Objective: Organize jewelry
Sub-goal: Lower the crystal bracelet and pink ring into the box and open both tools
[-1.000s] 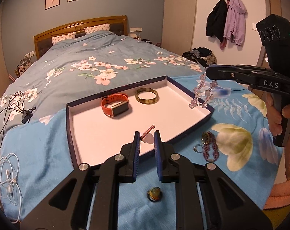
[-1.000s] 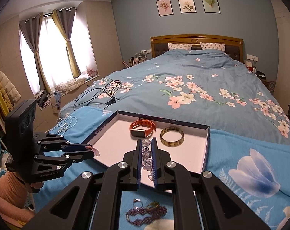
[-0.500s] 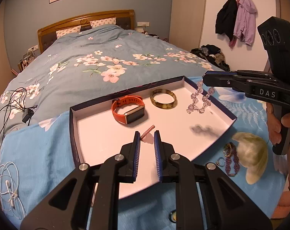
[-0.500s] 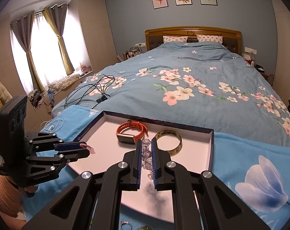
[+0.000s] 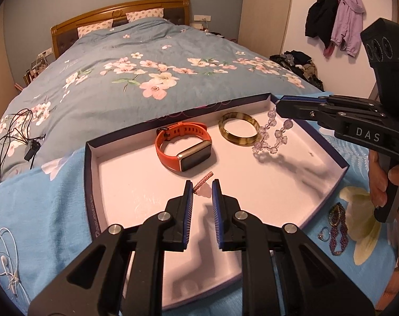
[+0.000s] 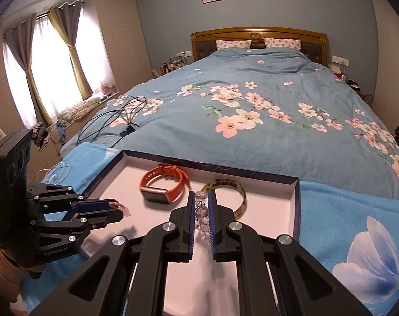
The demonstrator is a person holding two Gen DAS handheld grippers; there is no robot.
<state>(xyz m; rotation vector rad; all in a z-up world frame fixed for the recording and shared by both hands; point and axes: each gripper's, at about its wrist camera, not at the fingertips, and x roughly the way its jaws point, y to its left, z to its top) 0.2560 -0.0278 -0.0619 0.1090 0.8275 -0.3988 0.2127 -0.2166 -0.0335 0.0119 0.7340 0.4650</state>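
A white tray with a dark rim (image 5: 91, 173) lies on the bed. In it are an orange smartwatch (image 5: 183, 148) and a tortoiseshell bangle (image 5: 238, 132). My left gripper (image 5: 202, 192) is shut on a small pink sparkly hair clip (image 5: 202, 182) and holds it above the tray's near half. My right gripper (image 6: 201, 210) is shut on a clear bead bracelet (image 6: 201, 212). The bracelet (image 5: 272, 138) hangs above the tray's right side, beside the bangle (image 6: 227, 197). The watch (image 6: 164, 184) sits left of it.
A dark beaded bracelet (image 5: 337, 227) and a small ring (image 5: 323, 235) lie on the blue blanket right of the tray. White earphones (image 5: 4, 260) lie at the left. Black cables (image 6: 120, 117) lie on the floral duvet.
Both grippers have moved forward over the tray. The bead bracelet now hangs lower, beside the bangle. The pink clip is farther over the tray floor.
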